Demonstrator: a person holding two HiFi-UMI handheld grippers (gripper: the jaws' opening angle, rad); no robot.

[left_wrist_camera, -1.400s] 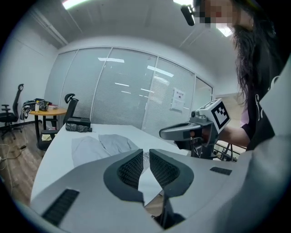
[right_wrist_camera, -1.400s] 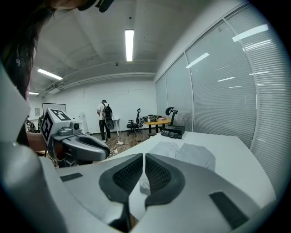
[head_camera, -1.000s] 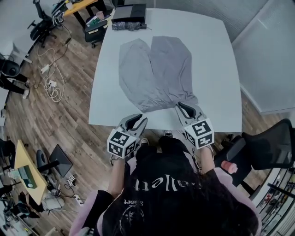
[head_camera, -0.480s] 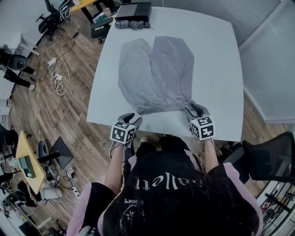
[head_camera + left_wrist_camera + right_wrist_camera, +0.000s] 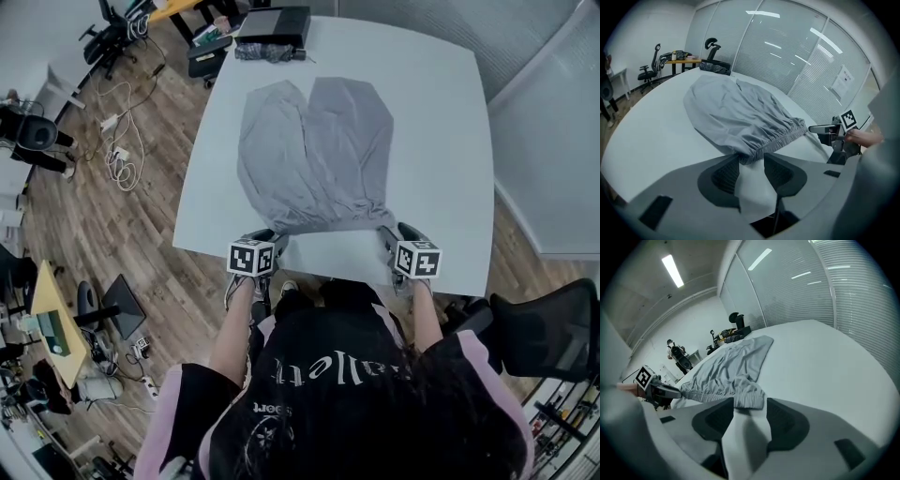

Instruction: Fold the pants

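Both hands have dropped to the worktop [image 5: 431, 122] near edge. Left tongs [image 5: 265, 236] and right tongs [image 5: 394, 234] have just been opening, now wide. Each sits at one corner of the waistband [image 5: 333, 220], unpinched. Pants [image 5: 314, 155] lie flat, probably set for a symmetric lift.

A white surface [image 5: 441, 141] with rounded corners stands on a wood-plank floor [image 5: 112, 253]. At its far edge sits a black box [image 5: 274, 21], with a dark bundle [image 5: 267, 52] just beside it. Loose cables [image 5: 117, 164] trail over the floor to the left. Black office chairs [image 5: 105, 36] stand near an orange-topped desk [image 5: 173, 9] at the far left, and another black chair [image 5: 544, 328] stands at the near right. A cluttered yellowish desk [image 5: 52, 333] is at the near left. Glass walls with closed blinds [image 5: 787, 51] bound the room; a paper sheet [image 5: 843, 79] hangs on one pane. Strip lights [image 5: 672, 270] glow on the ceiling. A person [image 5: 675, 354] stands far off by a white wall.
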